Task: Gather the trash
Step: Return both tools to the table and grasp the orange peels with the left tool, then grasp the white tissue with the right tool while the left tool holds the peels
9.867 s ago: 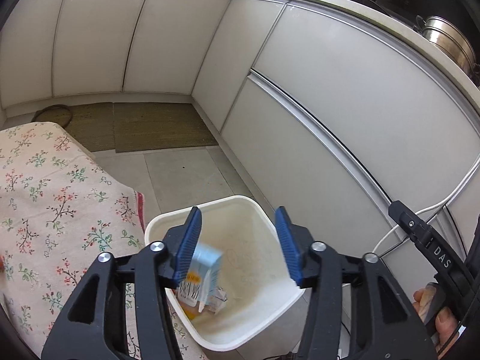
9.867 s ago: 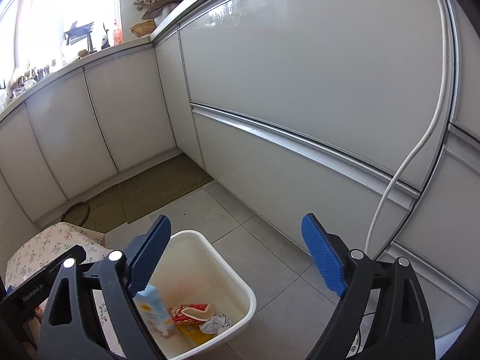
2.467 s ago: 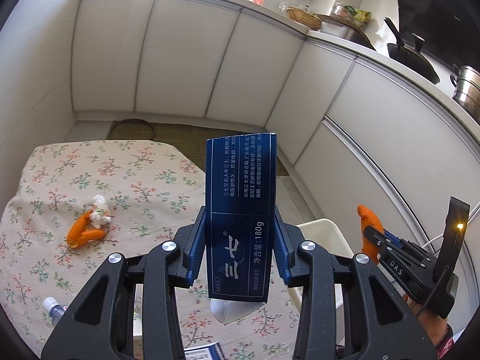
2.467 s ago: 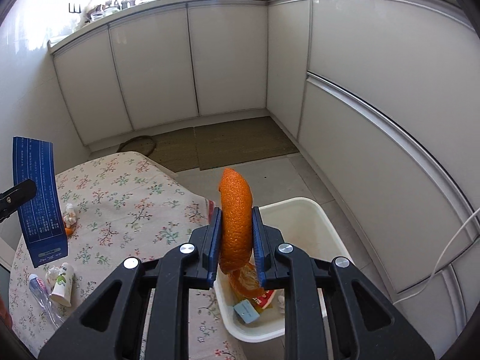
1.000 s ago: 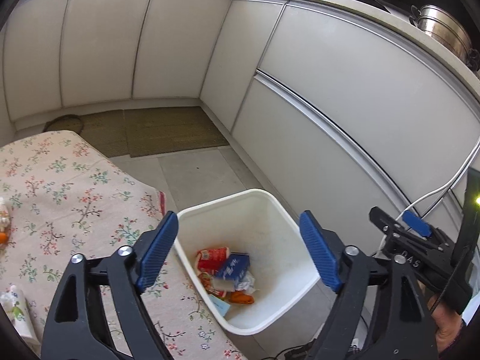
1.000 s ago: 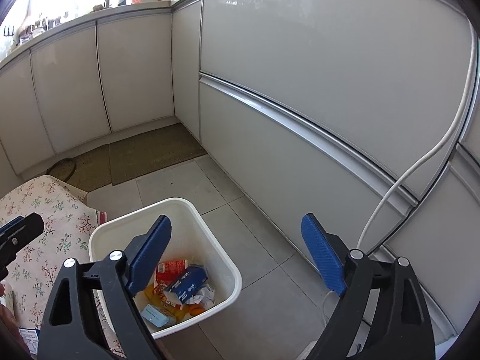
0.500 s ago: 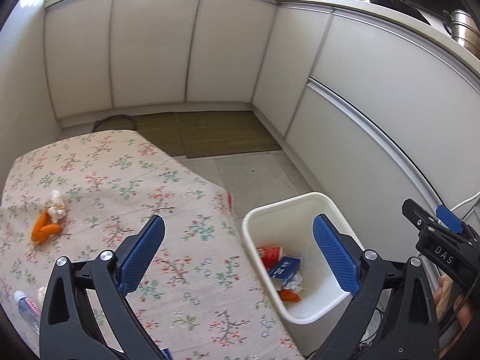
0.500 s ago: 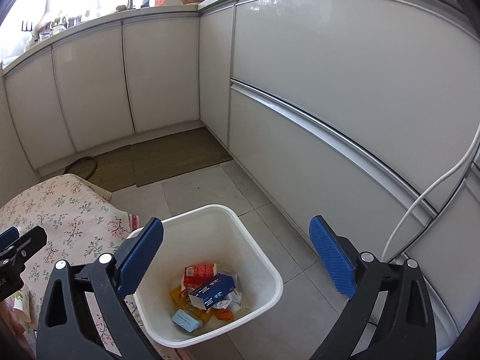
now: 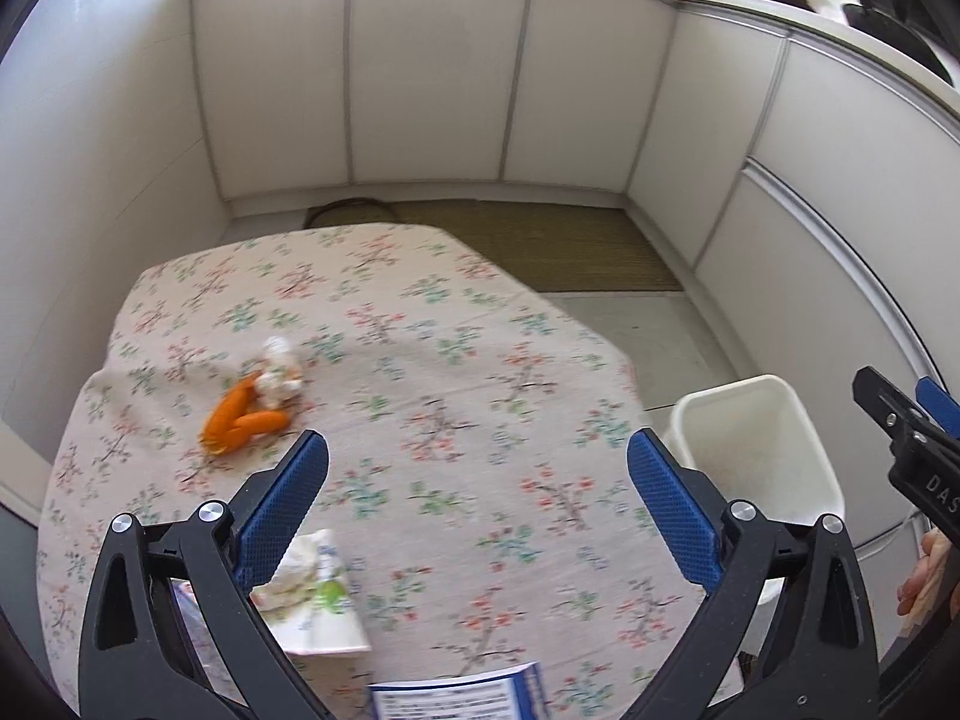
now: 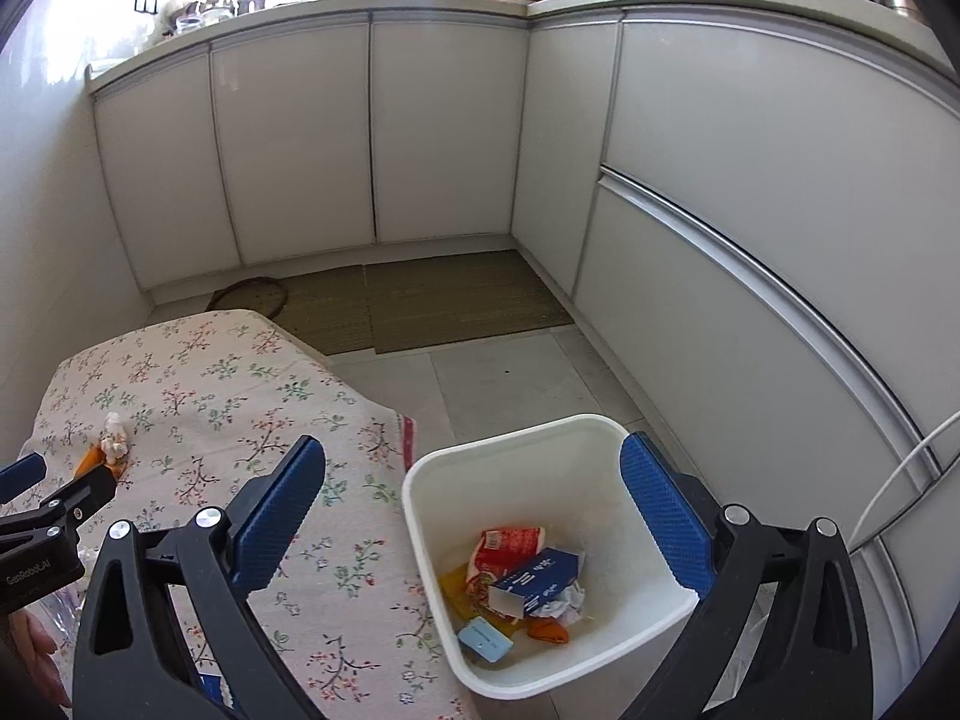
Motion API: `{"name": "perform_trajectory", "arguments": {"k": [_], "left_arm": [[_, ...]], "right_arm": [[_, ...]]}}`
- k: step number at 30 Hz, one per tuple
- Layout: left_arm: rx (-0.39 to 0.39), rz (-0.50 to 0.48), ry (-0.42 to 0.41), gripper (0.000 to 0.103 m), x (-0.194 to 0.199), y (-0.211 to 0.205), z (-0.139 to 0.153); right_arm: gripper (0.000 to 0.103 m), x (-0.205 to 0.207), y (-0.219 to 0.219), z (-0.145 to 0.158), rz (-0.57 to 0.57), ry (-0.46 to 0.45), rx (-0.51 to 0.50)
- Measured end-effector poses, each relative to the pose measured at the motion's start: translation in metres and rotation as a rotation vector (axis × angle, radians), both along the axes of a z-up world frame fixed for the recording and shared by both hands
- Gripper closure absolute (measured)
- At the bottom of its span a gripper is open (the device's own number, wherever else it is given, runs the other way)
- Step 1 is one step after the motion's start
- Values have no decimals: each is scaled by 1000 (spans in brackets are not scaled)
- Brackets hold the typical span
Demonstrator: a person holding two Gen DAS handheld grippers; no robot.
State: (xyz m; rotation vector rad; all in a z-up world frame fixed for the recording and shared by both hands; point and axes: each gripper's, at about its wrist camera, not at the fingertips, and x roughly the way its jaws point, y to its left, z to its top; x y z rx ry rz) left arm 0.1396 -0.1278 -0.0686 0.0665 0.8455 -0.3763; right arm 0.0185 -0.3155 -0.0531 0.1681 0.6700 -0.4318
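Note:
My left gripper (image 9: 477, 477) is open and empty above the floral tablecloth (image 9: 420, 372). Orange peel (image 9: 240, 417) with a crumpled white tissue (image 9: 277, 372) lies on the cloth ahead and to the left. A white tube-like wrapper (image 9: 318, 594) lies by my left finger, and a blue box (image 9: 456, 699) shows at the bottom edge. My right gripper (image 10: 474, 498) is open and empty above the white bin (image 10: 600, 429), which holds a blue box (image 10: 540, 579), a red packet (image 10: 504, 546), peel and paper. The bin also shows in the left wrist view (image 9: 804, 438).
White cabinets (image 10: 300, 138) wrap around the back and right. A woven mat (image 10: 456, 300) lies on the tiled floor beyond the table. A white cable (image 10: 900, 468) hangs at the right. The left gripper's tip (image 10: 60, 504) shows at the right wrist view's left edge.
Both grippers have let go of the blue box and the peel, which now lie in the bin. My left gripper has swung left over the table. My right gripper has pulled back a little.

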Motion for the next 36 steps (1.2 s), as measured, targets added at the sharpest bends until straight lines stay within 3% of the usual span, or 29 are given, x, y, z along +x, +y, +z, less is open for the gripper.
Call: {"name": "perform_trajectory", "arguments": {"k": [5, 12, 18, 21, 24, 28, 31, 34, 36], "left_arm": [[24, 63, 27, 7, 16, 38, -7], [125, 107, 81, 7, 56, 84, -33], [241, 10, 182, 12, 105, 102, -79], [237, -11, 241, 17, 121, 108, -99], [266, -45, 249, 18, 129, 108, -112], [277, -71, 265, 32, 138, 109, -121], [234, -89, 278, 43, 143, 112, -123], [184, -99, 293, 59, 145, 116, -123], [170, -96, 295, 77, 145, 118, -121]], "right_arm": [[7, 20, 33, -3, 67, 15, -1], [7, 44, 75, -13, 161, 56, -8], [7, 61, 97, -30, 228, 125, -15], [7, 68, 105, -38, 258, 159, -26], [7, 73, 111, -42, 276, 177, -32], [7, 81, 118, -46, 296, 189, -32], [7, 87, 124, -48, 310, 196, -38], [7, 93, 130, -52, 327, 202, -30], [7, 101, 135, -54, 354, 200, -16]]}}
